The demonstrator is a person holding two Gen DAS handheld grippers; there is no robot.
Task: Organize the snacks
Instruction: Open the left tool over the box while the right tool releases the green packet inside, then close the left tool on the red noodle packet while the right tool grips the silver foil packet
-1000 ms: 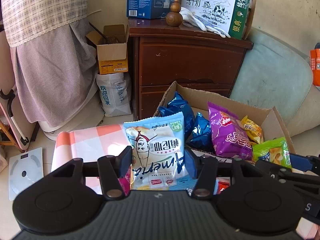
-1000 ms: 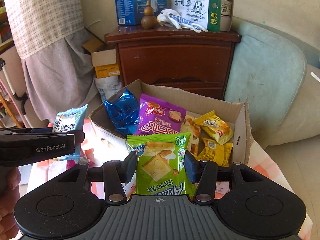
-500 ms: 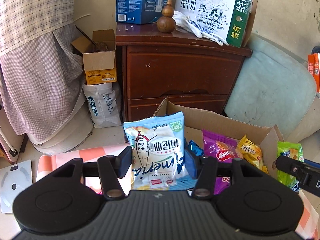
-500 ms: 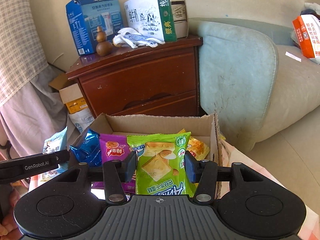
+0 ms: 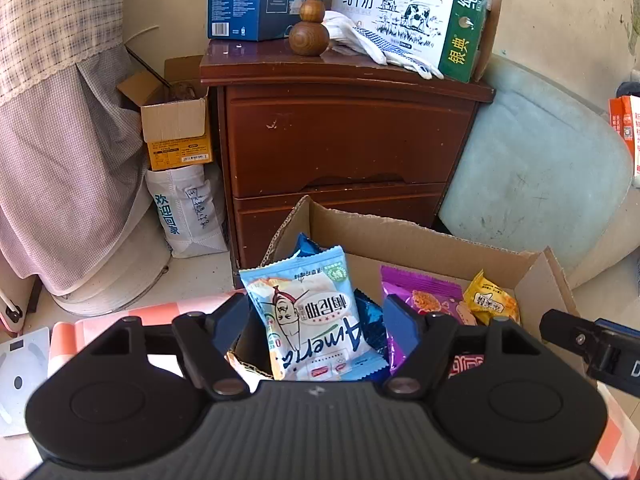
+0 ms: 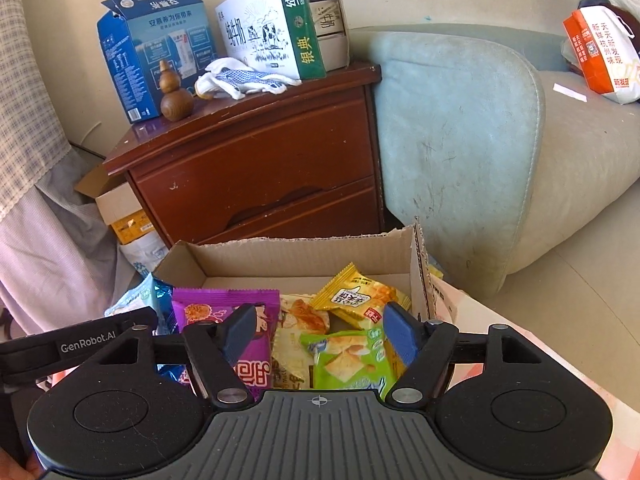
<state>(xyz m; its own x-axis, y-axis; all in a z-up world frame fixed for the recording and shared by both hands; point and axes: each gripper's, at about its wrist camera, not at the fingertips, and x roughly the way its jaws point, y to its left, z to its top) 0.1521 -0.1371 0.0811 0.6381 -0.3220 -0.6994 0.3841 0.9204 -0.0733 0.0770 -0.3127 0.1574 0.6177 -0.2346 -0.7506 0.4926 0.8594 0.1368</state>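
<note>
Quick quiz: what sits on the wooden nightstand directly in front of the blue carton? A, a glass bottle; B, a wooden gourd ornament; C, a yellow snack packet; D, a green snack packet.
B: a brown wooden gourd ornament stands on the nightstand top just in front of the blue carton, beside a pair of white work gloves.

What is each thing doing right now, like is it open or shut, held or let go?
Left gripper: open, jaws have just been opening.
Light blue snack bag: between the jaws, not pinched, at the box's near edge.
Right gripper: open, jaws have just been opening.
Green chip bag: released, lying in the box.
Brown cardboard box: open-topped, holding snacks.
Dark wooden nightstand: drawers shut.
</note>
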